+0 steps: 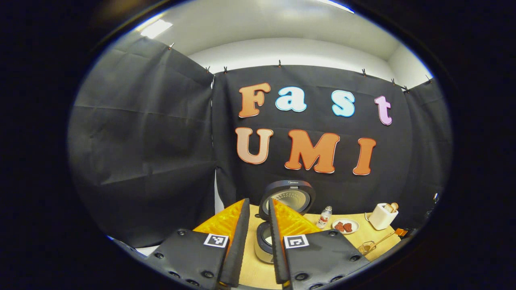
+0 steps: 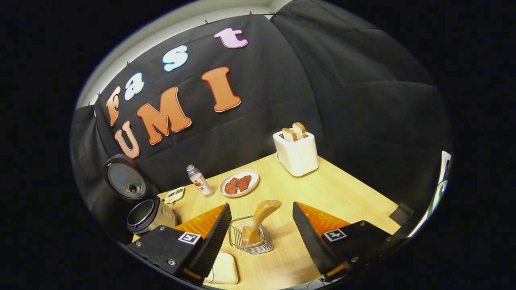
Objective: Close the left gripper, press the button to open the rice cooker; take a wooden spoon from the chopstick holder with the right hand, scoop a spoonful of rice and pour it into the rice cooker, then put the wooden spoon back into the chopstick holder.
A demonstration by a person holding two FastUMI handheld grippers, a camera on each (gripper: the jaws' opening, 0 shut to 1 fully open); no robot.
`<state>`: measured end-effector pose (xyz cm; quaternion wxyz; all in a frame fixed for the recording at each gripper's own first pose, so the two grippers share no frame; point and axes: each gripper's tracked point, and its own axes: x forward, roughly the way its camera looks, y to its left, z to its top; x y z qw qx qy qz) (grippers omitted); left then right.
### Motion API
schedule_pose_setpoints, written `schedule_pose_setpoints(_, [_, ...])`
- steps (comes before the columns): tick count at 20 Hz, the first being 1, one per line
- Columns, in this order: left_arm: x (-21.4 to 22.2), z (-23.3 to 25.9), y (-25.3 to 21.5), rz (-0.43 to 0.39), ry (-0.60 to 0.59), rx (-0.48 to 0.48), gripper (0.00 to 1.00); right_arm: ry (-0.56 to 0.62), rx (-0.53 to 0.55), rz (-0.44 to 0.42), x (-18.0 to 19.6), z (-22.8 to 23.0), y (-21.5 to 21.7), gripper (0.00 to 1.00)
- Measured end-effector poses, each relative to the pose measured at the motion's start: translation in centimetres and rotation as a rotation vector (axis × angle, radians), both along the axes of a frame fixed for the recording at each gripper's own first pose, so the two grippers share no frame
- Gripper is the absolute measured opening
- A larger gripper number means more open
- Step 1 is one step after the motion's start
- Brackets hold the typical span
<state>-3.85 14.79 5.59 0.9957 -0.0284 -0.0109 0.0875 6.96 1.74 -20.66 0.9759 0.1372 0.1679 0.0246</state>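
The rice cooker already stands lid-up at the far left of the surface, so the button step looks done; the wooden spoon sits untouched in the chopstick holder, leaving scoop, pour and return; the right gripper hovers near it, fingers wide apart, the left gripper with fingers slightly apart; I count one cooker, one spoon, one holder, one toaster, two toast slices, one bottle, one plate

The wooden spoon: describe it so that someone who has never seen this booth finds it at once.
Start at the white toaster at the far end of the wooden table. Come toward the near edge to a small wire holder. The wooden spoon stands in it, tilted, the sole wooden utensil.
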Motion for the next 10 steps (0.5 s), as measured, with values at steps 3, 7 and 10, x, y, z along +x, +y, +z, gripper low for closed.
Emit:
schedule_pose_setpoints(3, [-0.8, 0.1, 0.1, -0.003, -0.012, 0.005, 0.66, 0.05, 0.043, -0.004, 1.5, -2.4, 0.2, 0.94])
schedule_pose_setpoints(7, [-1.1, 0.6, 2.3, 0.072, -0.024, 0.05, 0.85, 0.091, 0.145, -0.039, 2.9, -4.0, 0.3, 0.79])
schedule_pose_setpoints(10, [-0.8, -0.4, 2.8, 0.102, -0.002, 0.054, 1.0, 0.119, 0.197, -0.035, 3.8, -5.1, 0.9, 0.7])
